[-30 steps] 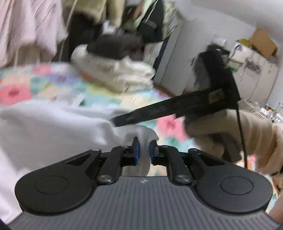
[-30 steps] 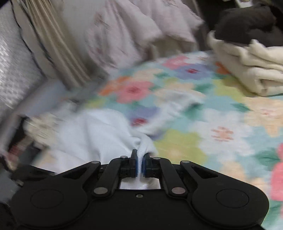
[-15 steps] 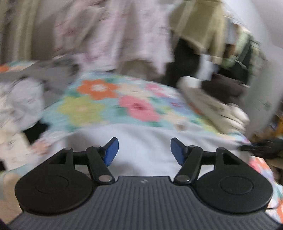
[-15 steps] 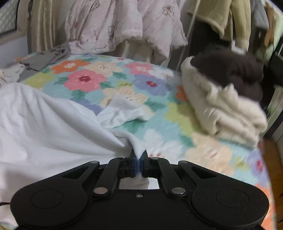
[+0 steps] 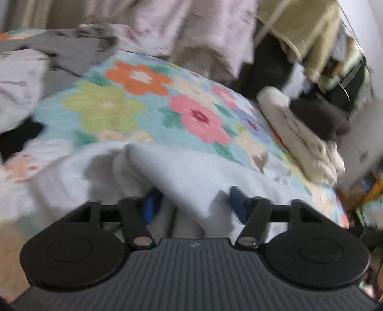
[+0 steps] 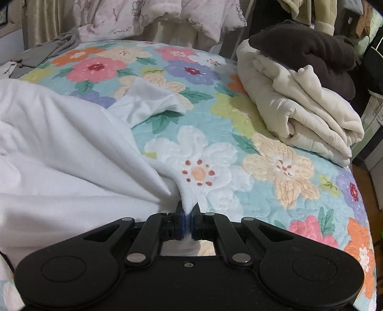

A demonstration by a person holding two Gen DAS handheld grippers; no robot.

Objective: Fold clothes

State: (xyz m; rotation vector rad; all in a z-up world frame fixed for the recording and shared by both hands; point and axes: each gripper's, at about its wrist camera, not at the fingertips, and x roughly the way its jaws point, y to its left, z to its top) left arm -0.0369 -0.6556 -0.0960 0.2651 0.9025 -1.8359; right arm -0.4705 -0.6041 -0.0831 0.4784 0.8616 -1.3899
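A white garment (image 6: 59,153) lies spread on the floral bedspread (image 6: 239,134), filling the left of the right wrist view. My right gripper (image 6: 188,217) is shut on a corner of its edge, low over the bed. In the blurred left wrist view the same white garment (image 5: 191,172) lies under and between the fingers of my left gripper (image 5: 194,205), which is open, with a fold of cloth draped over the gap between its blue pads.
A folded cream blanket (image 6: 296,112) with a dark brown garment (image 6: 308,47) on top sits at the bed's right side. A grey garment (image 5: 59,52) and other loose clothes lie at the far left. Pink clothes (image 6: 155,16) hang behind the bed.
My left gripper has opened, swung left away from the right hand, and dropped back onto the white garment. My right gripper stays shut on the edge and has steadied low over the bed.
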